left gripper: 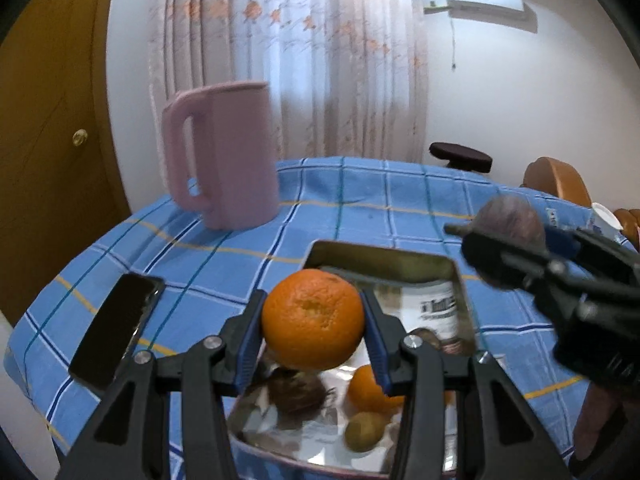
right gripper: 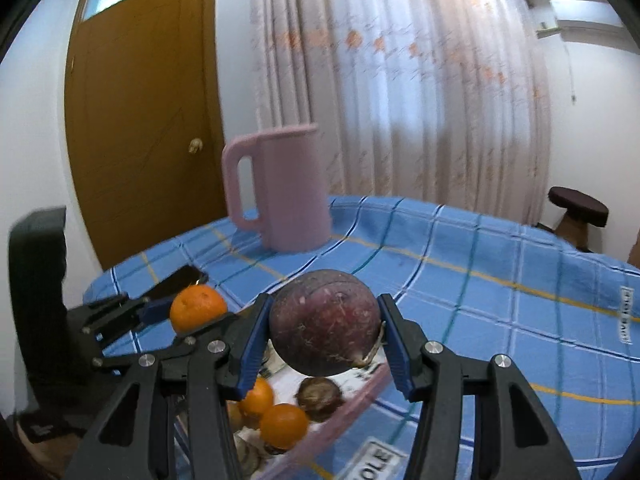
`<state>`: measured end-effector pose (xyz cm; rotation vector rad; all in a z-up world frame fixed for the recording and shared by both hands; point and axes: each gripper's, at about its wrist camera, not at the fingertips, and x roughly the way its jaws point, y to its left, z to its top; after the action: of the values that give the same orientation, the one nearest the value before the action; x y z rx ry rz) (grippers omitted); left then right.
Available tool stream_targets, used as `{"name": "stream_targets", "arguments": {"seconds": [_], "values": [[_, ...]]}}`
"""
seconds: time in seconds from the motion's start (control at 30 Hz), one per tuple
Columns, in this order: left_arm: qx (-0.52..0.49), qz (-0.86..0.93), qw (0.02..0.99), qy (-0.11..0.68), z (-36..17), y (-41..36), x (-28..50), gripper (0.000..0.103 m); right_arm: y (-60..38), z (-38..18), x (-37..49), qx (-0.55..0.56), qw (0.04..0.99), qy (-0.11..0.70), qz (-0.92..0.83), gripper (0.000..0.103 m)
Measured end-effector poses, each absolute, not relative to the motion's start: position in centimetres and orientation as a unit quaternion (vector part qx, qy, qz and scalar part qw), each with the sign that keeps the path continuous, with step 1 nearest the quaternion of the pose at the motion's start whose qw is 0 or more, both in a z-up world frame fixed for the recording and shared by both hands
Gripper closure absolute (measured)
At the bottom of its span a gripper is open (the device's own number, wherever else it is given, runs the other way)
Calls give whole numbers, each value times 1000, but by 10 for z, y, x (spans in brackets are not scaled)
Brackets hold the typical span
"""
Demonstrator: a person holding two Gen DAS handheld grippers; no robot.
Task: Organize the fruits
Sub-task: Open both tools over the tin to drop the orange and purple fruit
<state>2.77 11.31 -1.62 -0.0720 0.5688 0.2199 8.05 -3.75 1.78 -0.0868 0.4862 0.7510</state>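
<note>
An orange [left gripper: 313, 317], round with a dimpled peel, is held clear above the tray [left gripper: 384, 258]. A dark purple passion fruit [right gripper: 325, 322], round, scuffed and with a dry stem at its lower right, is likewise held up over the tray's far edge. The tray is shiny, rectangular and mirror-like, set on the table. In it are seen a second orange [left gripper: 366, 390], a small green-brown fruit [left gripper: 365, 430] and another dark passion fruit [left gripper: 298, 394].
</note>
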Motion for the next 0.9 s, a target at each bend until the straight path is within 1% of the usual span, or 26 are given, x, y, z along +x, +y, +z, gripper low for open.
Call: {"name": "stream_targets", "arguments": {"seconds": [0.17, 0.43, 0.53, 0.63, 0.73, 0.83, 0.9], "values": [[-40, 116, 950, 288, -25, 124, 23, 55, -16, -6, 82, -58, 885, 266, 377, 49], [-38, 116, 946, 300, -39, 126, 22, 55, -7, -23, 79, -88, 869, 298, 385, 48], [-17, 121, 947, 297, -40, 120, 19, 54, -9, -30, 80, -88, 864, 308, 389, 48], [-17, 116, 947, 300, -42, 119, 18, 52, -14, -34, 80, -76, 859, 313, 398, 48], [-16, 108, 945, 308, -46, 115, 17, 52, -17, -32, 81, -66, 857, 316, 402, 44], [-18, 107, 947, 301, -43, 114, 13, 43, -22, -28, 79, -61, 857, 309, 407, 39], [-22, 108, 950, 293, -39, 114, 10, 32, -25, -25, 78, -55, 859, 305, 408, 38]]}}
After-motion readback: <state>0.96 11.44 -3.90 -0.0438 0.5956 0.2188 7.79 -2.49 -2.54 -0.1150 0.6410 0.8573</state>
